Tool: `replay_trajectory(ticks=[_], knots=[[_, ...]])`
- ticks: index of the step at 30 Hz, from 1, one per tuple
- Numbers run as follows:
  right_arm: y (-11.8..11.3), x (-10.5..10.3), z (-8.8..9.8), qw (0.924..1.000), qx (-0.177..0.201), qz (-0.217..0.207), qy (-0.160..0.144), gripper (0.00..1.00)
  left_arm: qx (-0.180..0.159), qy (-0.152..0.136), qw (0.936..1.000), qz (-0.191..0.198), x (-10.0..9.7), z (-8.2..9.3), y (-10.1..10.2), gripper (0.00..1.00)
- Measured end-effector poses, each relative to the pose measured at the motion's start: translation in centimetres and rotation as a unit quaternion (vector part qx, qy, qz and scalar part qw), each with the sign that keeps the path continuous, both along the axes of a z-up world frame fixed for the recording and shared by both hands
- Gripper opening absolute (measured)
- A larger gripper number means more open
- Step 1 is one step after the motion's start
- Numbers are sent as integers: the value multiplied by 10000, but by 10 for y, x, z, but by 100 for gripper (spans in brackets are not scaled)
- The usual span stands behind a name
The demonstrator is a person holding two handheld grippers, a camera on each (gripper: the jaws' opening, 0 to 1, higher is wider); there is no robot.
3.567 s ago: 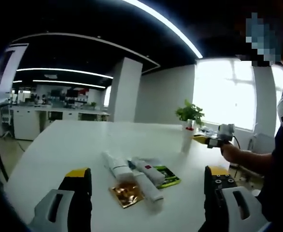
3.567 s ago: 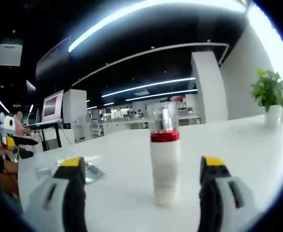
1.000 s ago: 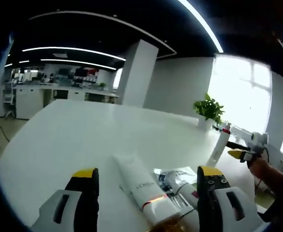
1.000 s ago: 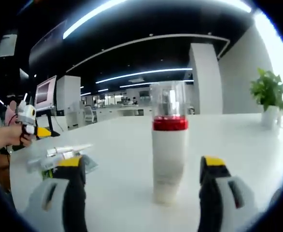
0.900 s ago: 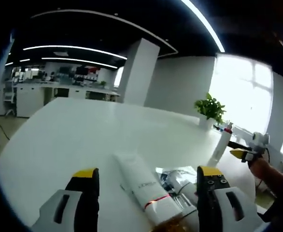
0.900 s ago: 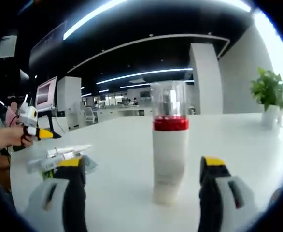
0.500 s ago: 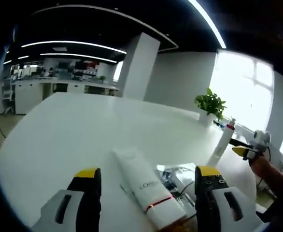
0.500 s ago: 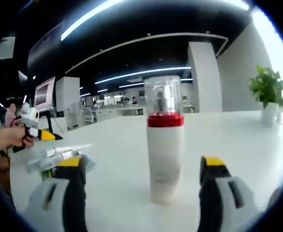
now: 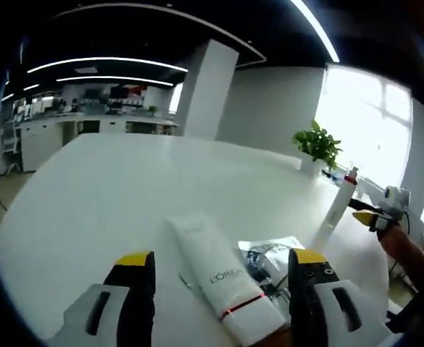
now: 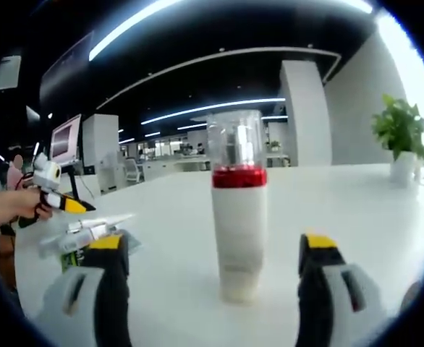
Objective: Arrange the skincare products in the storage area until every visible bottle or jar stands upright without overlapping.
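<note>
While the pump bottle point(image 10: 239, 210) with the red collar and clear cap already stands upright on the white bench point(image 9: 111, 188), between the spread jaws of the right tongs point(image 10: 215, 271) and touched by neither, the white tube point(image 9: 219, 278) lies flat between the spread jaws of the left tongs point(image 9: 215, 278). Just beside the tube, on its right, lie flat sachets point(image 9: 270, 256) and what looks like another tube, partly hidden. In the right gripper view that same heap point(image 10: 89, 233) sits well apart from the bottle, with the left tongs point(image 10: 61, 202) above it. The step in hand looks like picking up the lying tube. Next, the left tongs should likely close across its body, lift it, turn it cap-down and stand it clear of the bottle.
</note>
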State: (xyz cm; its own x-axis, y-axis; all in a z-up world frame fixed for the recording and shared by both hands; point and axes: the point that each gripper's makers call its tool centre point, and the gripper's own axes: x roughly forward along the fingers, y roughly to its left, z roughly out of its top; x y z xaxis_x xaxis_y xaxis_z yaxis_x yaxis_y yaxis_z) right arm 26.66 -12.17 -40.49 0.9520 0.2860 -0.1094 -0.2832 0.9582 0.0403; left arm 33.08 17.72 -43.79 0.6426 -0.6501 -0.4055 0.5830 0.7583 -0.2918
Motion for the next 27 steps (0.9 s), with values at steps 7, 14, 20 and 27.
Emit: replay_trajectory(ticks=[7,14,20,27], knots=[[1,-2,-5,9999,34,35,89,99,233,115,9996,-114,-3,-7,-5,61],[0,-5,-6,9999,65,10,129,98,379,197,9990,-137,-5,-13,-5,61],[1,-7,-9,9998,72,24,176,97,563,174,9982,-139,-5,-16,-4,60],[-1,-8,-10,9998,109,6,190,97,906,149,9955,-231,-4,-21,-8,58]])
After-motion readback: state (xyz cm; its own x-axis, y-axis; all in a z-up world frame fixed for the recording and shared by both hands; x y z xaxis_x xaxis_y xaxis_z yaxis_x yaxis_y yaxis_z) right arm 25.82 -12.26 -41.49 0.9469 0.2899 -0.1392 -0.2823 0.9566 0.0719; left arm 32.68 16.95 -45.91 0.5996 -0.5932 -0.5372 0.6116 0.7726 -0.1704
